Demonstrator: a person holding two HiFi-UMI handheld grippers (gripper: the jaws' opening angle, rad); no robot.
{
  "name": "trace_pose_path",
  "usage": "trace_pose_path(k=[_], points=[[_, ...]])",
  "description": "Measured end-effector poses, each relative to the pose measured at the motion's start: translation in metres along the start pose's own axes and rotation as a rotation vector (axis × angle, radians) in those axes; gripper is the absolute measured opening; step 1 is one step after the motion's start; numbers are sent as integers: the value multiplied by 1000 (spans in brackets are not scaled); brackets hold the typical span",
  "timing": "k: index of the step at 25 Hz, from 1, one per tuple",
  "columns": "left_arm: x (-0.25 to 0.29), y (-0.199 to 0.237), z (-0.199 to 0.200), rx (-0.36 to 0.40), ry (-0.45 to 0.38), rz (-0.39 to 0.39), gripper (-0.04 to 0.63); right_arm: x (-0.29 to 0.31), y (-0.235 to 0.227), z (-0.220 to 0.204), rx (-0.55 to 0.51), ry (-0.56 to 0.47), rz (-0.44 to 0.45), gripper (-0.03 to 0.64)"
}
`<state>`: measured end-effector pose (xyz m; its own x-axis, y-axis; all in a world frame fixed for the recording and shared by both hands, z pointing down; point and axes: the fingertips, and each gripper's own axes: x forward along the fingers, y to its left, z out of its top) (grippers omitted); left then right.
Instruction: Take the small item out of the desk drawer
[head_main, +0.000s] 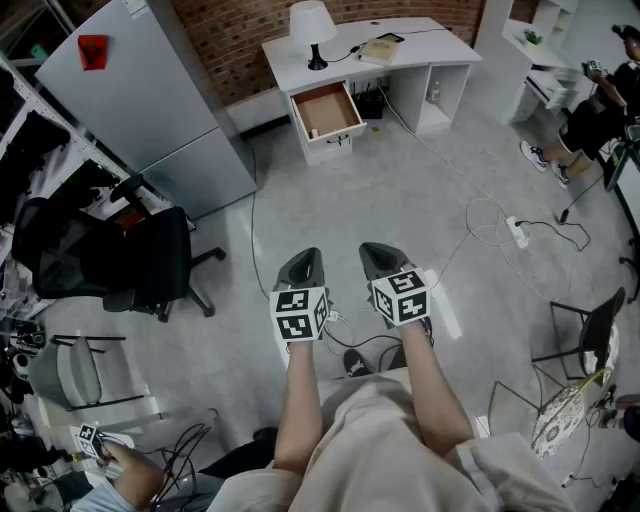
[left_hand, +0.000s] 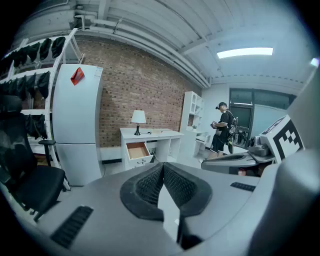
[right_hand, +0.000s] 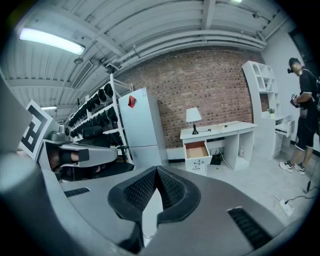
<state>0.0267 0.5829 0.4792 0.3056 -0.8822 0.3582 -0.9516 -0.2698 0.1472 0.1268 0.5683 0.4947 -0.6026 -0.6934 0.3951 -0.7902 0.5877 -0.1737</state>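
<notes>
A white desk (head_main: 420, 45) stands against the brick wall at the far side of the room. Its top drawer (head_main: 326, 110) is pulled out, and the wooden inside looks bare from here; no small item can be made out. The drawer also shows in the left gripper view (left_hand: 137, 150) and the right gripper view (right_hand: 196, 149). Both grippers are held side by side far from the desk, above the grey floor. The left gripper (head_main: 304, 262) is shut with nothing in it, tips touching (left_hand: 163, 165). The right gripper (head_main: 374, 252) is shut and empty too (right_hand: 156, 170).
A white lamp (head_main: 313, 30) and a book (head_main: 379, 50) sit on the desk. A grey fridge (head_main: 140, 100) stands left of it, a black office chair (head_main: 130, 260) at the left. Cables and a power strip (head_main: 517, 232) cross the floor. A person (head_main: 600, 110) stands far right.
</notes>
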Motion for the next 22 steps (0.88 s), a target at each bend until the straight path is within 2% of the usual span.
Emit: trace_pose_path(k=[7, 12, 18, 22], points=[[5, 6, 8, -3, -7, -10, 17, 13, 1, 6, -7, -3, 9, 25], [8, 24, 11, -10, -3, 1, 17, 22, -9, 11, 28, -23, -20, 25], [27, 42, 13, -18, 6, 34, 17, 34, -27, 20, 105, -62, 69, 25], [50, 54, 16, -40, 12, 71, 17, 57, -43, 24, 120, -36, 137, 25]])
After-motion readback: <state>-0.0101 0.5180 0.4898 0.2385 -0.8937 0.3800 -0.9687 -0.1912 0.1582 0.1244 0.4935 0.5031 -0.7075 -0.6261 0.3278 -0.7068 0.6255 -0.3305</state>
